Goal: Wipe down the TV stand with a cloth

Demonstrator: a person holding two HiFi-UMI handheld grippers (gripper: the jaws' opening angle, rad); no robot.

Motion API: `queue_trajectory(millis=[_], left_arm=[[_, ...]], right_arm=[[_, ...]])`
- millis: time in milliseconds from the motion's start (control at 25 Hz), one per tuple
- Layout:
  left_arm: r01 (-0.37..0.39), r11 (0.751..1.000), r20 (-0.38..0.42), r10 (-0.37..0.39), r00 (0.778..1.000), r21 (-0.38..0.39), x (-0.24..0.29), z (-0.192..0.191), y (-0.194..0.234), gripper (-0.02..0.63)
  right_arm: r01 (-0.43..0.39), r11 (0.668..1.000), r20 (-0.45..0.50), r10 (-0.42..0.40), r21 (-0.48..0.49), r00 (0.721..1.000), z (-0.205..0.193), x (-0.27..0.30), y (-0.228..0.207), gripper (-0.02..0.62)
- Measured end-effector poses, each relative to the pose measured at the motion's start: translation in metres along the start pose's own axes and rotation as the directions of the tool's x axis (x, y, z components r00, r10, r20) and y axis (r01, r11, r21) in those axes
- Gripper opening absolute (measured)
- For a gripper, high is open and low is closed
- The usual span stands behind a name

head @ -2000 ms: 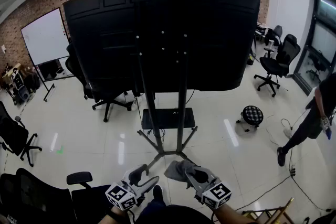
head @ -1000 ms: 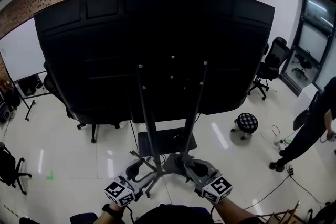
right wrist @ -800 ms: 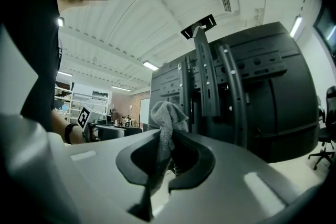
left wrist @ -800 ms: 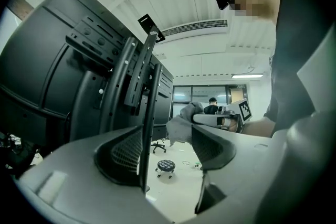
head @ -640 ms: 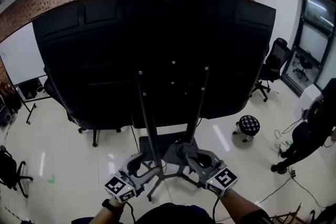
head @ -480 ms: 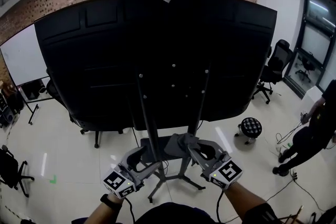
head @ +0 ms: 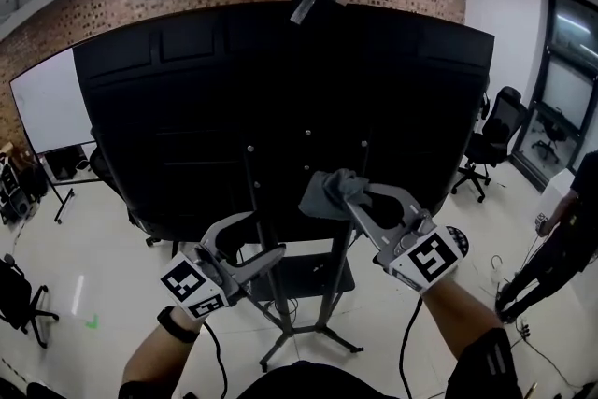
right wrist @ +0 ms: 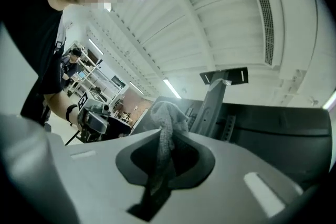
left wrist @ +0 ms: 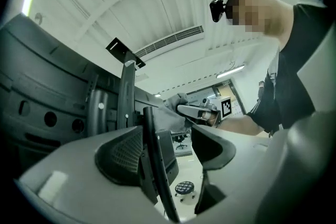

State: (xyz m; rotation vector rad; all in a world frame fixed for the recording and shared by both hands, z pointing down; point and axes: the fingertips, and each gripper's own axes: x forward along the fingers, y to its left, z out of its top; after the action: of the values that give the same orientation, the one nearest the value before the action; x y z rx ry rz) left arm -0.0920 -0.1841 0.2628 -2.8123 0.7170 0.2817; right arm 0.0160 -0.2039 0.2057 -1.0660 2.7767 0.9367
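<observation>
- TV (head: 280, 107): black back panel, fills most of the head view and sits closer than two seconds ago
- Stand (head: 308, 280): two uprights, a shelf and splayed feet on a white floor; none of it looks wiped yet
- Right gripper (head: 360, 198): jaws clamped on the cloth; within the last second it has risen from floor level by the feet to the upper part of the uprights; judged: the approach is over and wiping can start on the right upright
- Left gripper (head: 254, 249): jaws apart, gripping nothing; it has risen too; the left upright runs through the gap, close against one jaw, perhaps to steady the frame
- Cloth (head: 322, 194): grey and bunched, sticking out past the right gripper's tips; it lies just beside the right upright's top, below the TV's back; contact cannot be told
</observation>
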Motion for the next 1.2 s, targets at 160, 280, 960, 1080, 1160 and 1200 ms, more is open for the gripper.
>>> queue_trajectory(millis=[160, 280, 960, 1080, 1160, 1200], left_arm=[[0.015, 0.998, 0.026, -0.017, 1.000, 0.061, 0.024, 0.041, 0.014, 0.311], [0.024, 0.992, 0.020, -0.026, 0.999, 0.123, 0.045, 0.066, 0.028, 0.311], [-0.085, 0.951, 0.071, 0.067, 0.995, 0.299, 0.124, 0.215, 0.104, 0.307], [-0.095, 0.946, 0.065, 0.078, 0.995, 0.309, 0.140, 0.232, 0.112, 0.307], [-0.095, 0.946, 0.058, 0.080, 0.995, 0.311, 0.140, 0.235, 0.114, 0.307], [-0.095, 0.945, 0.054, 0.082, 0.995, 0.313, 0.140, 0.237, 0.115, 0.307]], right_arm=[[-0.011, 0.991, 0.023, 0.015, -0.135, 1.000, 0.030, 0.021, -0.017, 0.023], [-0.003, 0.979, 0.028, 0.009, -0.204, 1.000, 0.048, 0.038, -0.037, 0.023], [0.010, 0.849, 0.000, -0.012, -0.528, 1.000, 0.160, 0.133, -0.150, 0.023], [0.048, 0.843, 0.018, -0.046, -0.536, 0.999, 0.186, 0.148, -0.180, 0.023], [0.077, 0.839, 0.026, -0.076, -0.538, 0.997, 0.194, 0.156, -0.186, 0.023], [0.090, 0.833, 0.025, -0.091, -0.545, 0.995, 0.198, 0.160, -0.188, 0.023]])
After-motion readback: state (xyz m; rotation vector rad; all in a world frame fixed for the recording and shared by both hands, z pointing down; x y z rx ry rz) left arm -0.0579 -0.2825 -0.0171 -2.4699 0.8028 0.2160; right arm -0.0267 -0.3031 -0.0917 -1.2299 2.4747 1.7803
